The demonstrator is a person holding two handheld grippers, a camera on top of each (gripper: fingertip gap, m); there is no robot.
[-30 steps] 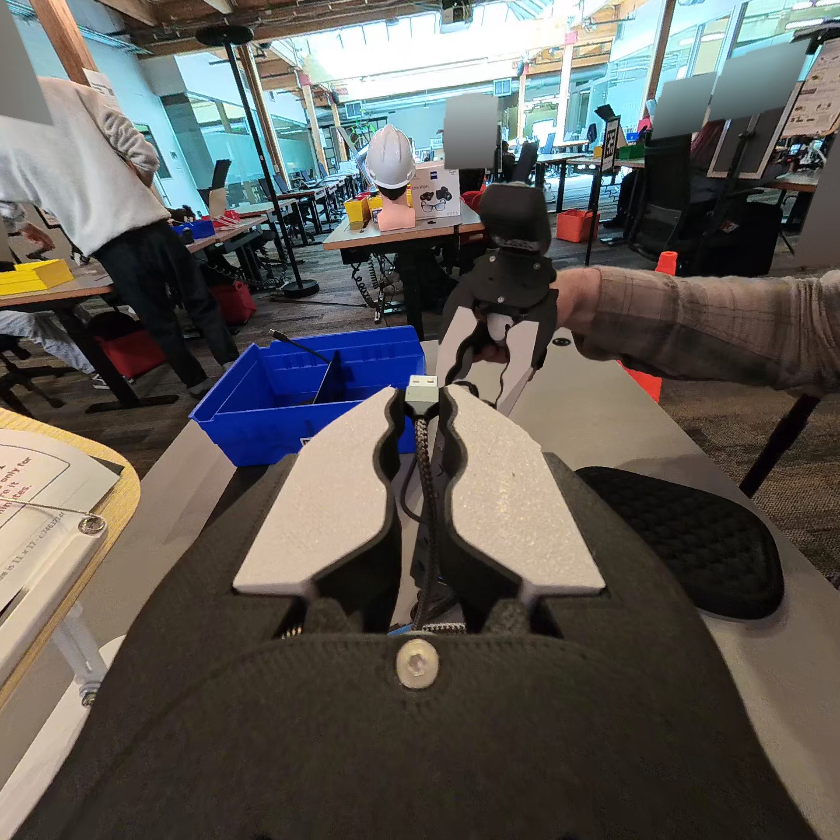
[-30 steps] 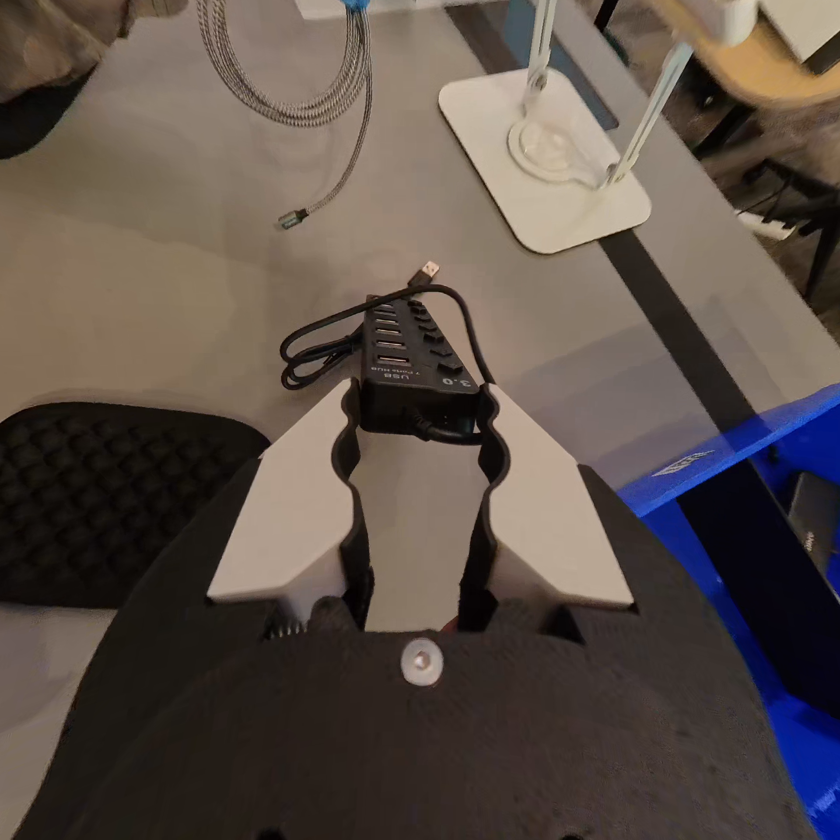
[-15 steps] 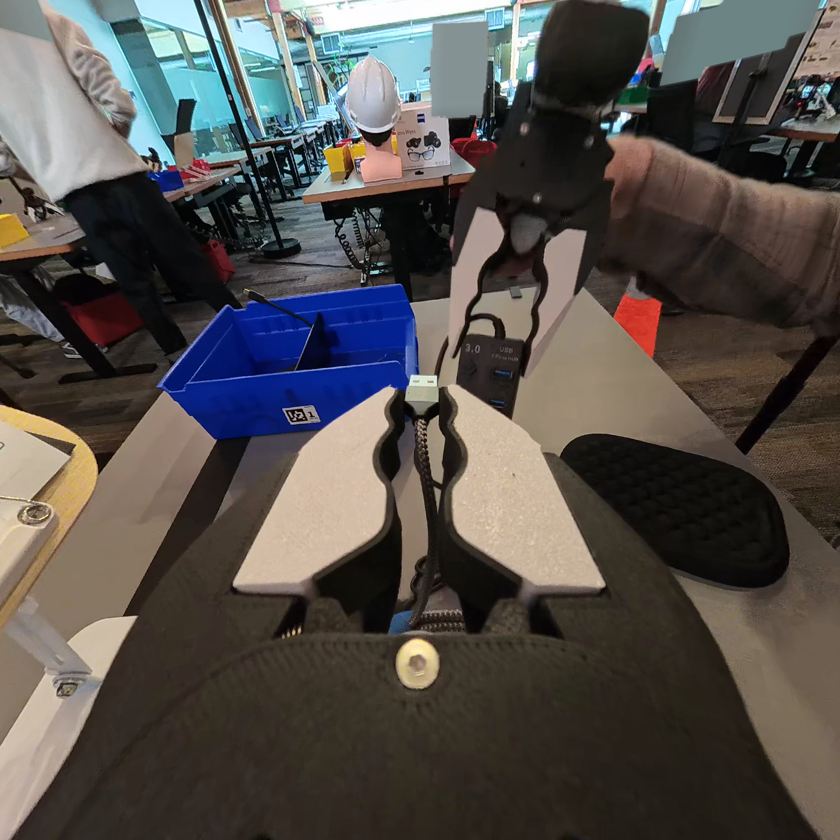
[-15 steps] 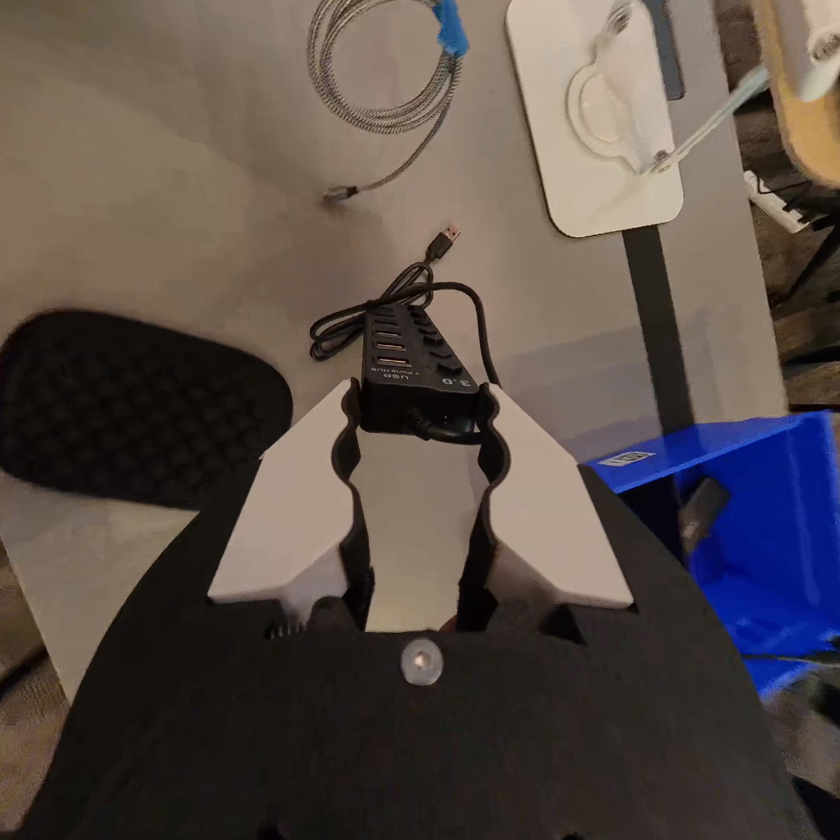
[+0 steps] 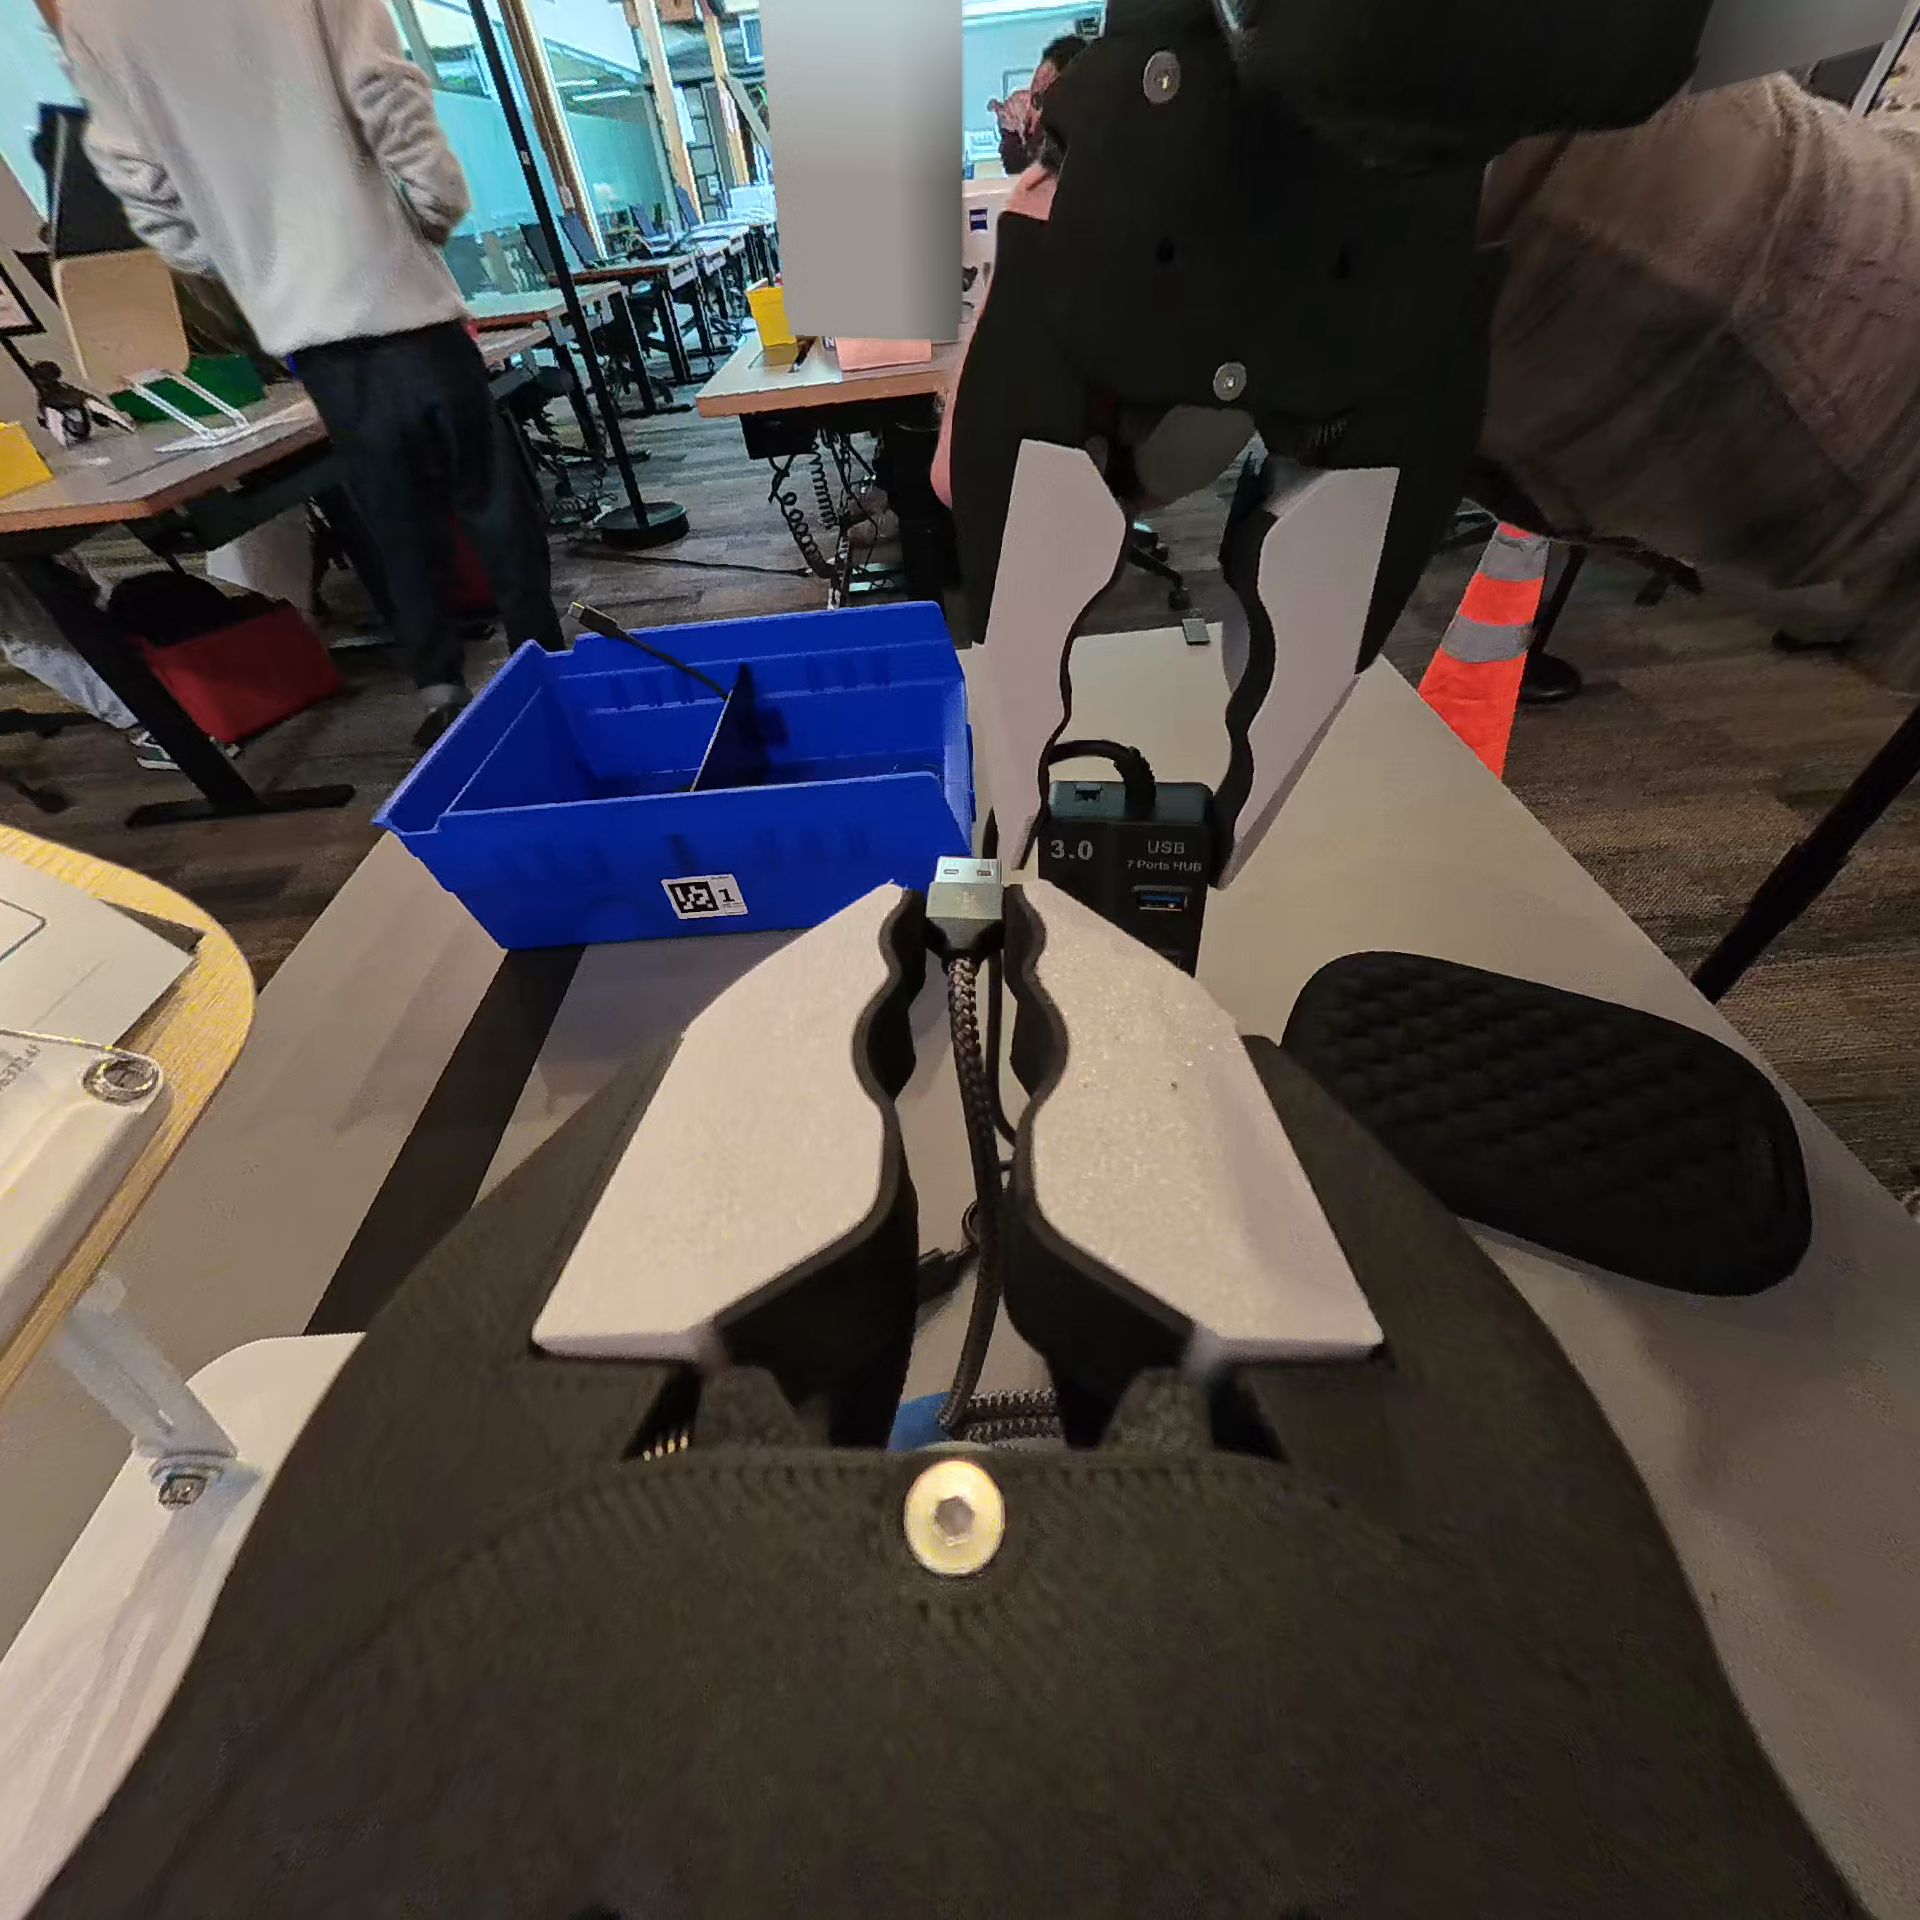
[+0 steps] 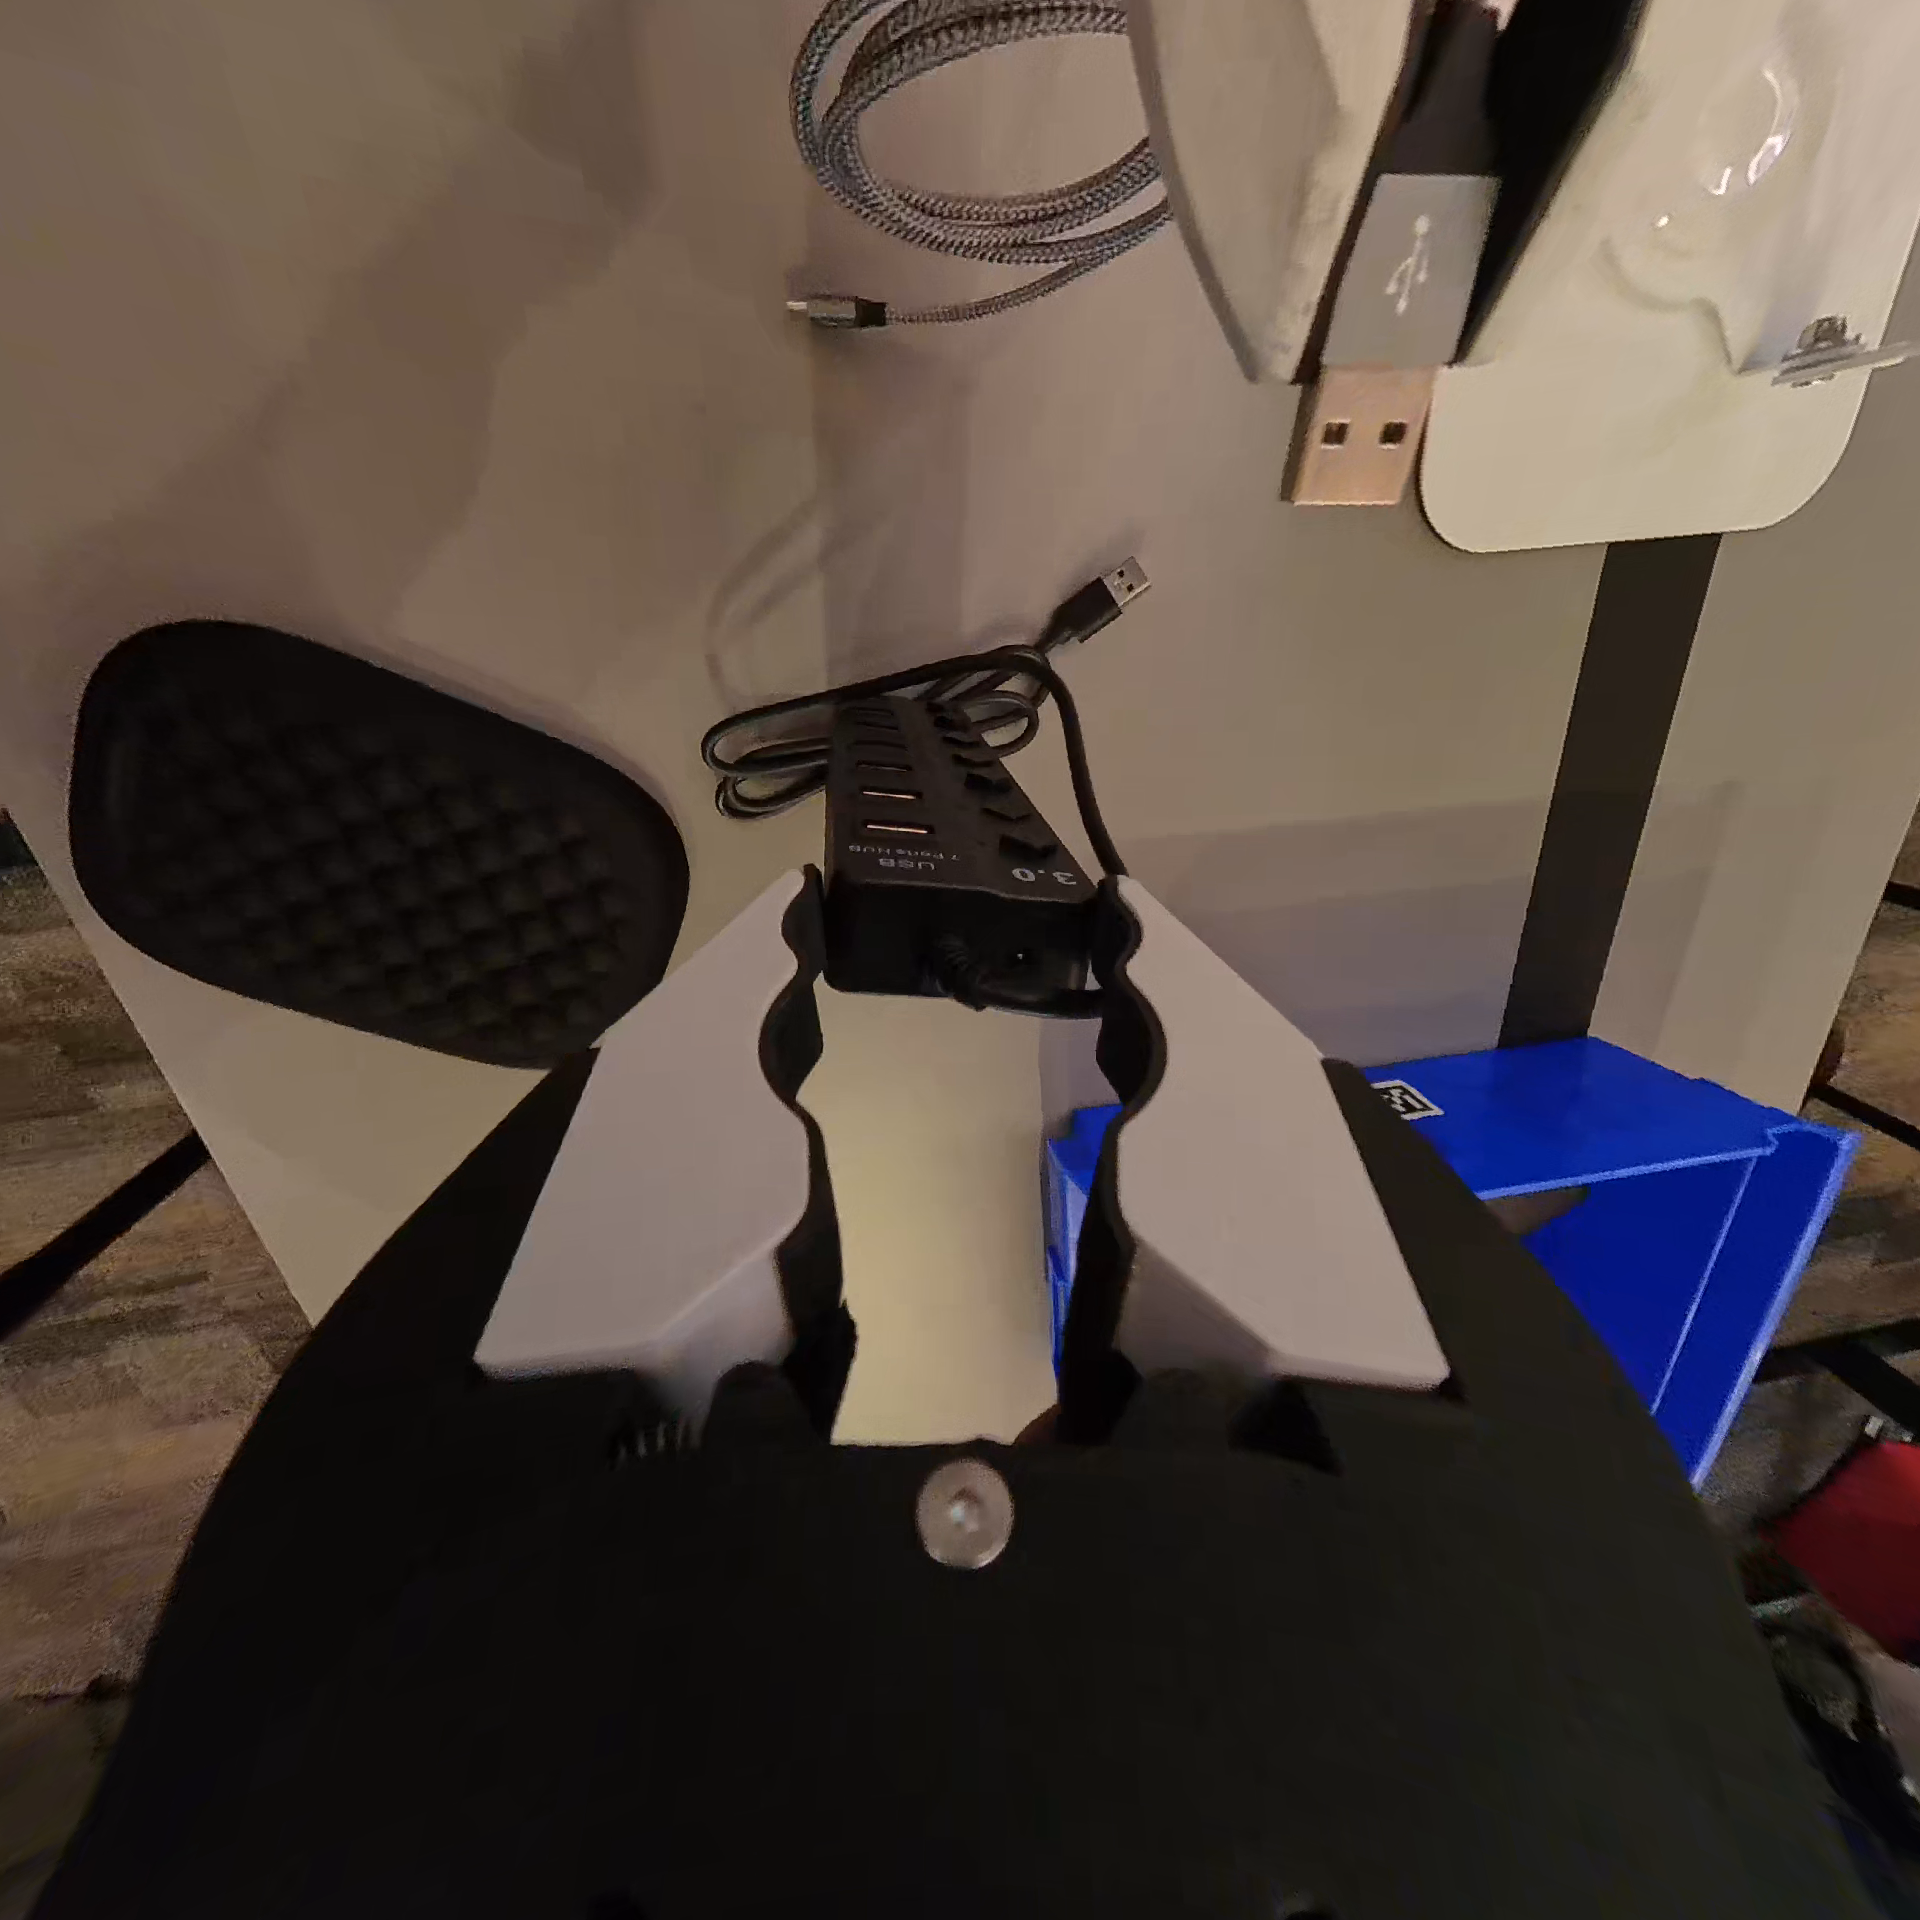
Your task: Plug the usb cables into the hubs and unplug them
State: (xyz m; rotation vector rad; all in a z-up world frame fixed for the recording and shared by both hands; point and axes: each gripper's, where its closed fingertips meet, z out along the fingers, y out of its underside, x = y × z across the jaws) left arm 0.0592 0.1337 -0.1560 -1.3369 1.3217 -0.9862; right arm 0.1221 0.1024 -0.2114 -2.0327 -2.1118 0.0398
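The left gripper is clamped on a braided cable's plug, metal tip poking out toward 12 o'clock. The right gripper pinches the near end of the black hub, held off the grey table. From the left view the hub sits at 1 o'clock, just beyond the plug, its long axis running toward the plug and its ports facing up. I'd judge the plug must tip down into 1 port.
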